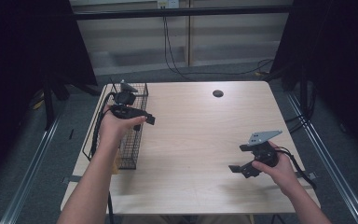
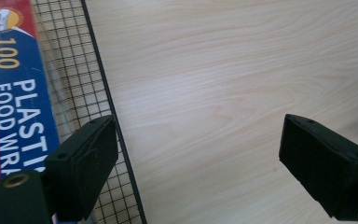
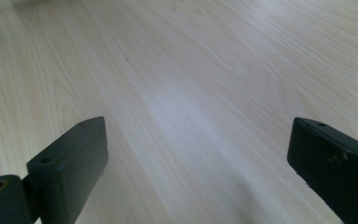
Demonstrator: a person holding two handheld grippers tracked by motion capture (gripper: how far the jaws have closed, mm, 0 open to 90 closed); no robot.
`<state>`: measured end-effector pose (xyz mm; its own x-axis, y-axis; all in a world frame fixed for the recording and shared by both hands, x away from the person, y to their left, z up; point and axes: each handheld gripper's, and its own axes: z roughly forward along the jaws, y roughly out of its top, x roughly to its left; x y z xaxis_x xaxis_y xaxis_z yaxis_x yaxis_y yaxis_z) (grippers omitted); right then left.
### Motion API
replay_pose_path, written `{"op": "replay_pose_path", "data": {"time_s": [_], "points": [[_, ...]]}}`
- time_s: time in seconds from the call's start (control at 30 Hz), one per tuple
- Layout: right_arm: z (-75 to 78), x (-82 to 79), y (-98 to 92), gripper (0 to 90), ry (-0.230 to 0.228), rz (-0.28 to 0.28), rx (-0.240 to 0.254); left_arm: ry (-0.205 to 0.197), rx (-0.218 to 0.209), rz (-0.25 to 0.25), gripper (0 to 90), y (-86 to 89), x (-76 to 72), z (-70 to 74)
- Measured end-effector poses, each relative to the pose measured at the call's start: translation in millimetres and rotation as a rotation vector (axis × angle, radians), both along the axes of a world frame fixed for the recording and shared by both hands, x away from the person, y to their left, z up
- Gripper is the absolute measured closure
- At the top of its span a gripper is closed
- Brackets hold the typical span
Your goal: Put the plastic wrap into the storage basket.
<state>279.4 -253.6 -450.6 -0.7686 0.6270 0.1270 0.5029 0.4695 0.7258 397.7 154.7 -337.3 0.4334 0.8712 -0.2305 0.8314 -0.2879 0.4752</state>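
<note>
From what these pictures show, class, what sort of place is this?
Probably a lab recording station: a pale wooden table framed by black curtains, cables along the back wall, and a hand-held gripper.

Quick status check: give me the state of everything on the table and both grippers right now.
Left hand-held gripper: open, empty, over the basket's edge.
Right hand-held gripper: open, empty, above bare table.
Wire basket: upright at the table's left edge.
Plastic food wrap box: lying in the basket, untouched.
</note>
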Motion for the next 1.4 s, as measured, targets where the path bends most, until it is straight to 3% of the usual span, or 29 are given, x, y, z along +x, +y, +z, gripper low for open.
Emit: {"op": "replay_pose_path", "data": {"time_s": [0.83, 1.0, 1.4], "points": [[-0.9, -0.2, 1.1, 4.8, 0.001, 0.005, -0.009, -0.021, -0.056, -0.113, 11.5, -27.7, -20.8, -19.8], [-0.8, -0.6, 1.1, 4.8, -0.001, 0.006, -0.009, -0.034, -0.080, -0.148, 11.5, -33.7, -25.6, -29.2], [-2.7, 0.0, -0.9, 4.7, 0.000, 0.006, -0.010, -0.020, -0.069, -0.187, 11.4, -41.3, -36.3, -52.2]]}}
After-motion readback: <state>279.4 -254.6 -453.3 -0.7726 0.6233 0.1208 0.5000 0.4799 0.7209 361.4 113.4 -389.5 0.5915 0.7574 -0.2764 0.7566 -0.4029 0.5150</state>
